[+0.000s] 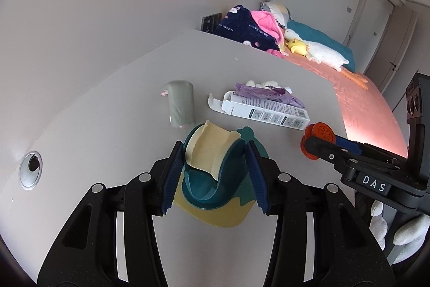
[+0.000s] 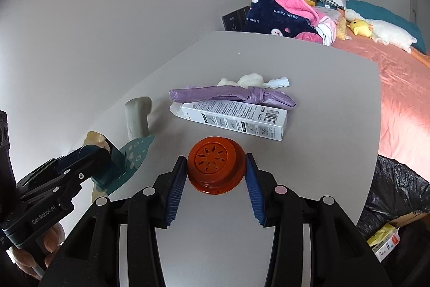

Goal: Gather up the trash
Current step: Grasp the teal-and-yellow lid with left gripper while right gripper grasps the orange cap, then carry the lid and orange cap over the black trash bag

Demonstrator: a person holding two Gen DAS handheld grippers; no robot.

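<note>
My left gripper (image 1: 213,166) is shut on a teal tape dispenser (image 1: 215,168) with a cream tape roll, over a teal and yellow card (image 1: 215,217) on the grey table (image 1: 107,125). My right gripper (image 2: 216,171) is shut on an orange round vented lid (image 2: 216,168); it also shows in the left wrist view (image 1: 318,139). On the table lie a white carton box (image 2: 233,119), a knotted purple bag (image 2: 231,96), white crumpled bits (image 2: 252,81) and a grey-green roll (image 2: 138,119). The dispenser shows in the right wrist view (image 2: 107,166).
A black trash bag (image 2: 395,192) with packaging inside hangs past the table's right edge. A bed with a pink cover (image 2: 403,88), clothes and plush toys stands behind the table. A cable hole (image 1: 31,170) sits in the table's left part. A wall runs along the left.
</note>
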